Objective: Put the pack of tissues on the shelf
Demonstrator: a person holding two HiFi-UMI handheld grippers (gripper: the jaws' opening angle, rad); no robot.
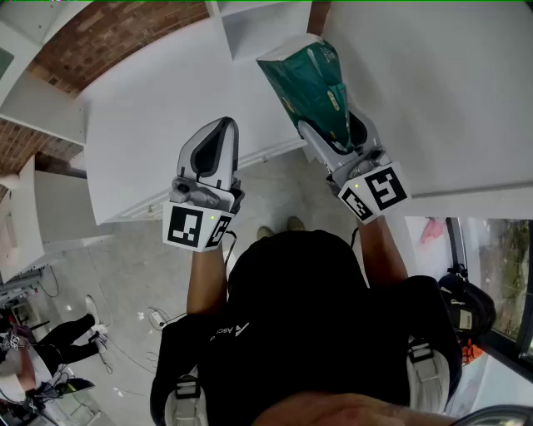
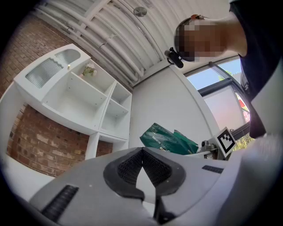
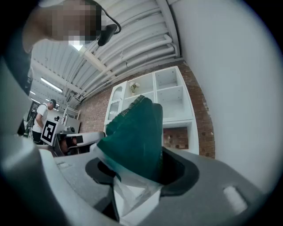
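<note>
Pack of tissues (image 1: pixel 312 87), green, is sticking up out of the right gripper (image 1: pixel 337 129) in the head view, in front of the white shelf unit (image 1: pixel 258 25); the right fingers are clamping its lower end. Left gripper (image 1: pixel 222 129) is hovering beside it, apart, holding nothing. Left gripper view: fingers are meeting at the tips, nothing between them, pack off to the right. Right gripper view: pack is sitting between the fingers, clear wrapper bunching at the base, shelf unit's open compartments behind.
</note>
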